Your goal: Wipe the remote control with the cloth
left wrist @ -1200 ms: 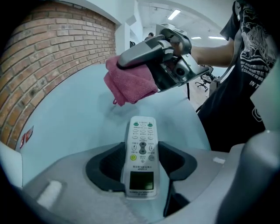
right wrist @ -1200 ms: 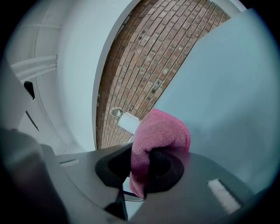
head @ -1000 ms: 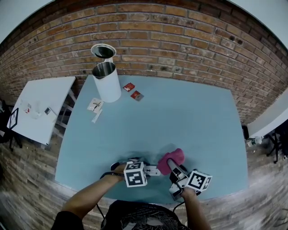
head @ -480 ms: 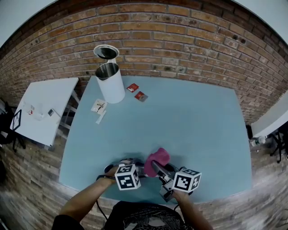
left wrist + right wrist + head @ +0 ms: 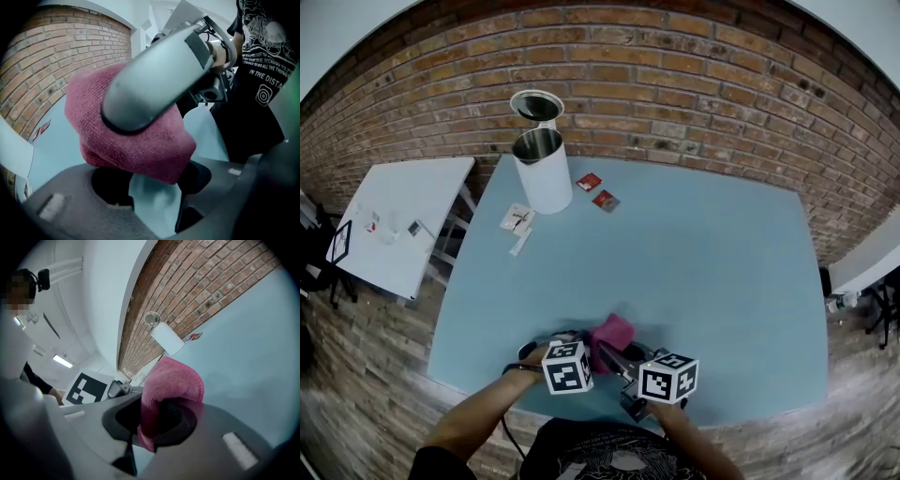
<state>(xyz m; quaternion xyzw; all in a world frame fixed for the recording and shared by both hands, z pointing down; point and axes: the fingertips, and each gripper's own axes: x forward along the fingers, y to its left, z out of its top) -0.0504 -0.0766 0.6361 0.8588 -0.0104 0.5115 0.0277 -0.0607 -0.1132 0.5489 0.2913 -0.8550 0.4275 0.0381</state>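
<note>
Between the two tongs, close to the near edge of the surface [image 5: 703, 262], sits the single pink cloth [image 5: 612, 331]. The right tongs [image 5: 157, 420] are pressed together on a fold of it, and the bunched rest stands out beyond their tips. The left tongs [image 5: 151, 187] are spread, with only bare surface showing in the gap. The cloth hangs just over and ahead of their tips. One grey finger [image 5: 150, 79] of the right tongs lies across the top of the cloth, coming in from the left tongs' upper right. So the cloth is right at the left tongs' mouth; whether it touches them I cannot tell.

I cannot make out the remote control in any view. It may be hidden under the cloth, so its long axis, and with it the line of a wiping stroke, cannot be read. My judgement is that the right tongs, carrying the cloth, do the wiping.

Counted: one cloth, two tongs, no remote visible. Far ahead of both tongs stand one white canister [image 5: 546, 169], two red packets [image 5: 589, 181] and one white card [image 5: 518, 219].
</note>
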